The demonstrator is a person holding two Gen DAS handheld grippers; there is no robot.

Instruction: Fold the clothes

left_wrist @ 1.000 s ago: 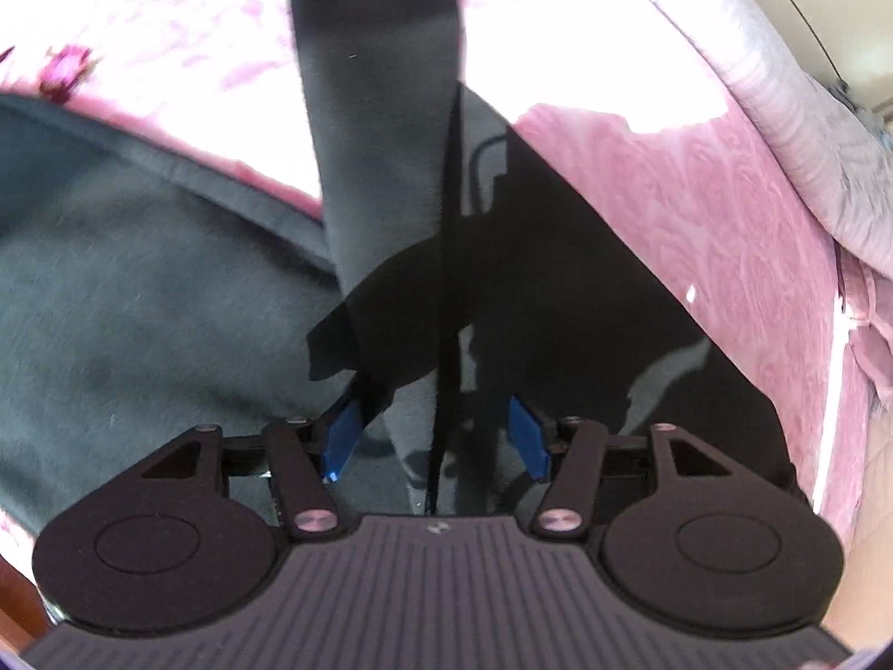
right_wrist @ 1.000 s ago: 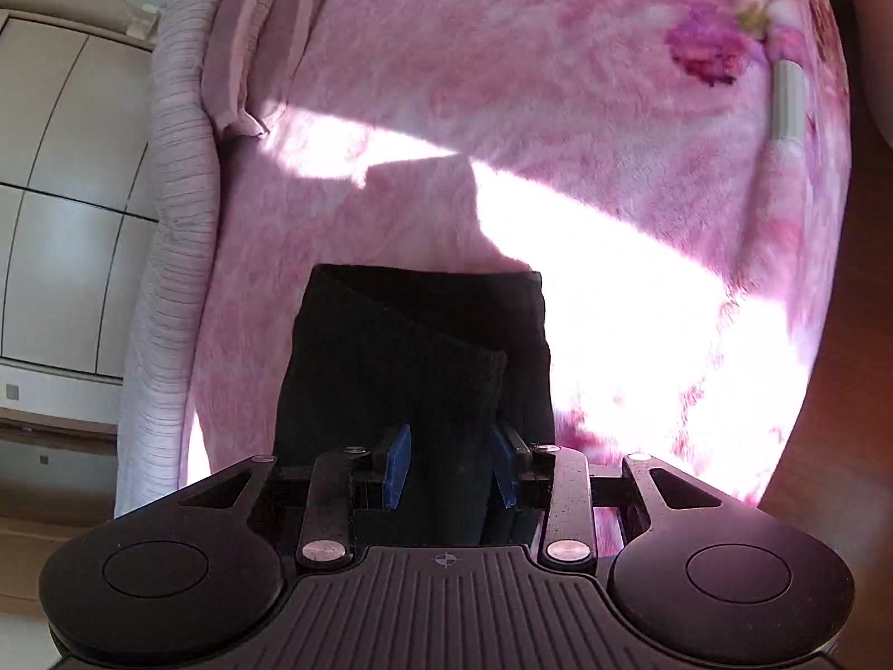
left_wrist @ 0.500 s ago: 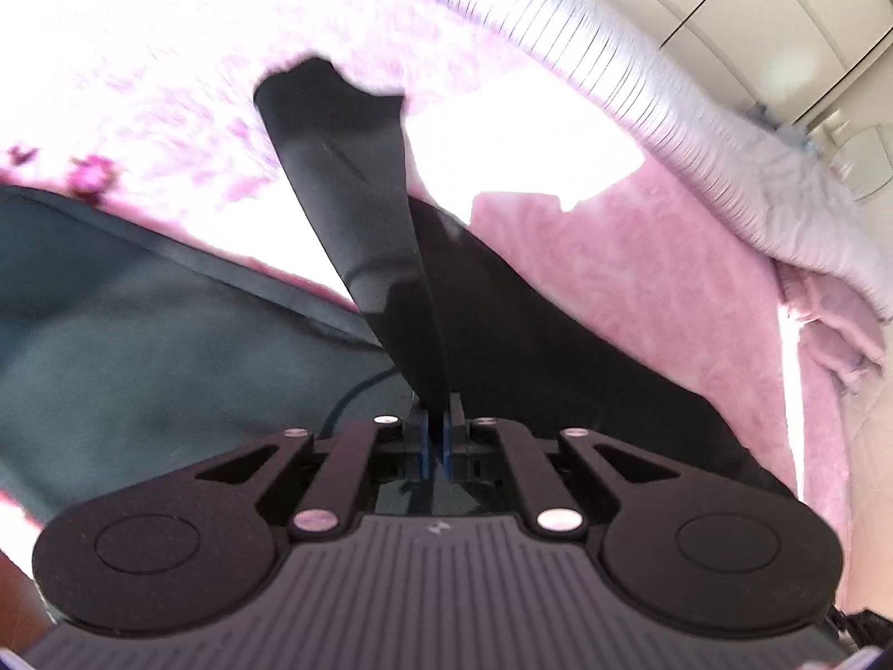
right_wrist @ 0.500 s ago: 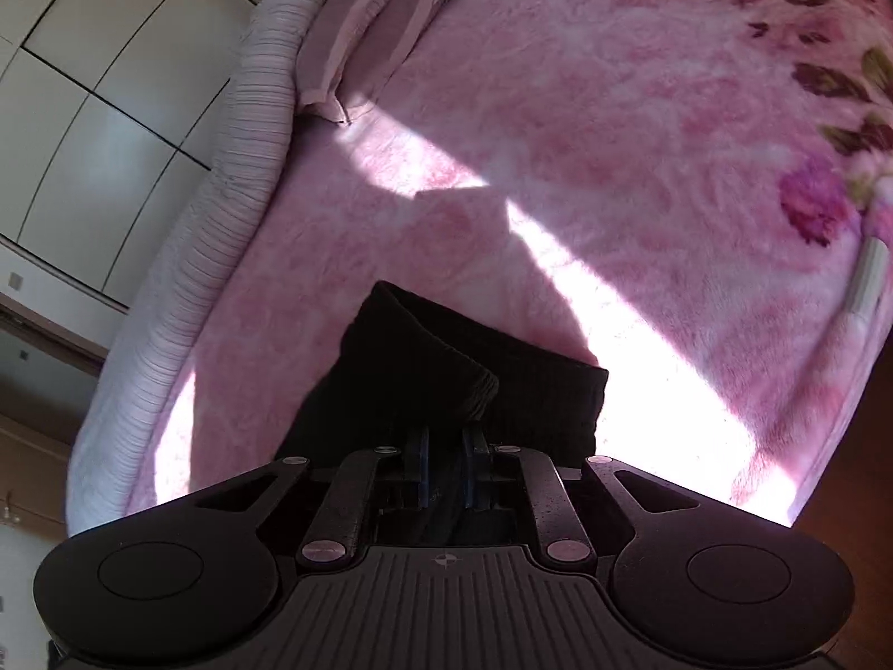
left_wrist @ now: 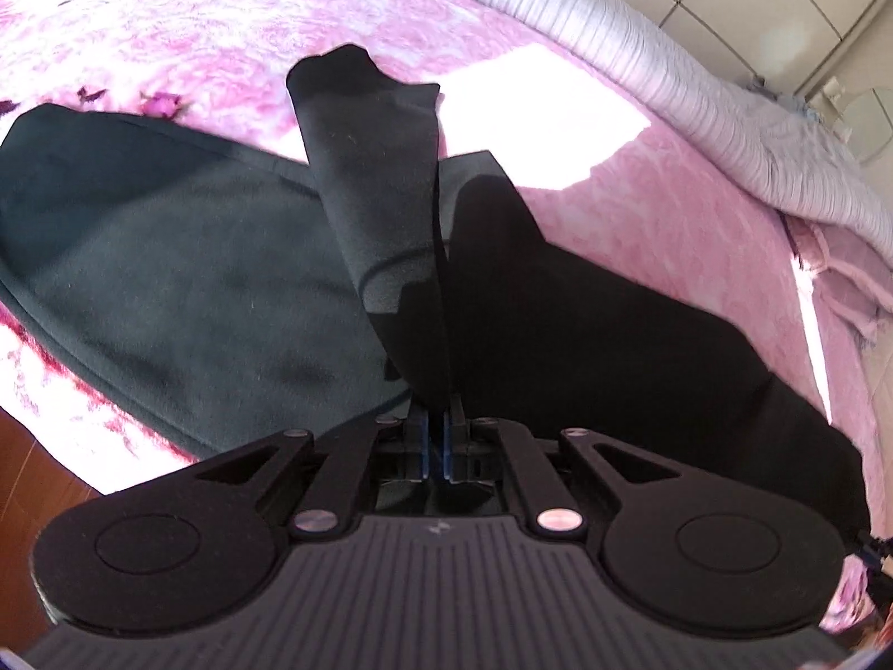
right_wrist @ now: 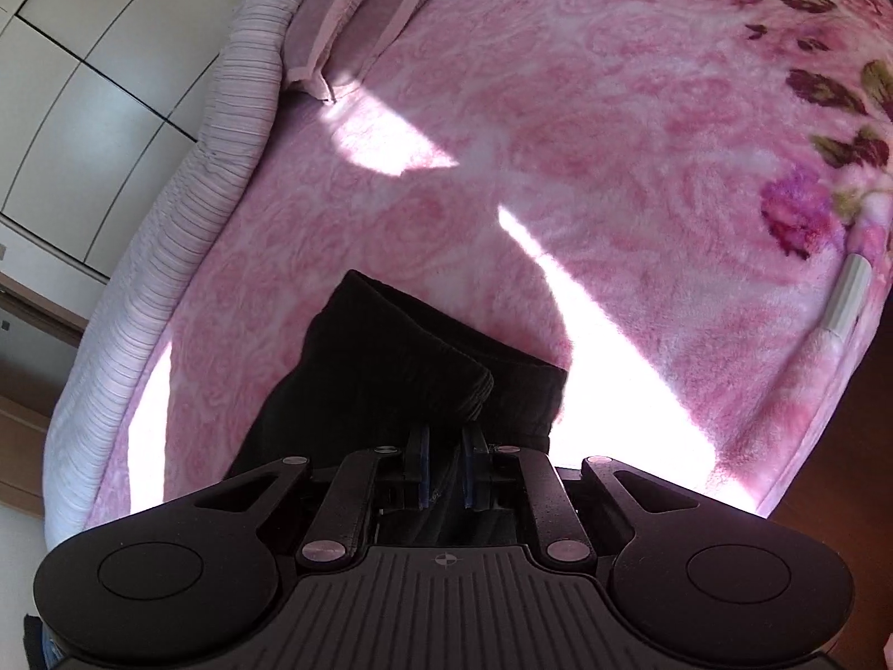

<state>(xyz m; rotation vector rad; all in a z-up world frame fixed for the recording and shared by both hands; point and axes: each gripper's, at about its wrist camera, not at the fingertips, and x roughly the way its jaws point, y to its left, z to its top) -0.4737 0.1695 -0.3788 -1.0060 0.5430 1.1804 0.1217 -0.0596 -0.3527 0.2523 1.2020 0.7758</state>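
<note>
1. Left claw (left_wrist: 435,435) has just been closing: a second ago its blue pads stood wide apart on both sides of a fold of dark cloth, and now they are pressed together on that fold, so the left claw is clamped on the black garment (left_wrist: 390,195)
2. Right claw (right_wrist: 446,463) has also just been closing; its pads now stand close together with the ribbed hem (right_wrist: 424,357) of the same garment between them, and they seem to press on it, so it is clamped too
3. From the left claw the pinched fold rises as a narrow strip, while the rest of the garment lies spread on the pink blanket (left_wrist: 642,223) of the bed, to the left and to the right of the strip
4. In the left view the scene has shifted since a second ago: more of the striped bed edge (left_wrist: 697,72) and of the wall behind shows now, which suggests that the left hand carries its fold across the bed
5. For the task this probably means that the grasping step is finished on both sides and the fold itself begins; the next move would be to bring the held part over the flat part
6. One risk: the thin fold may slip from the left pads if it is pulled too quickly
</note>
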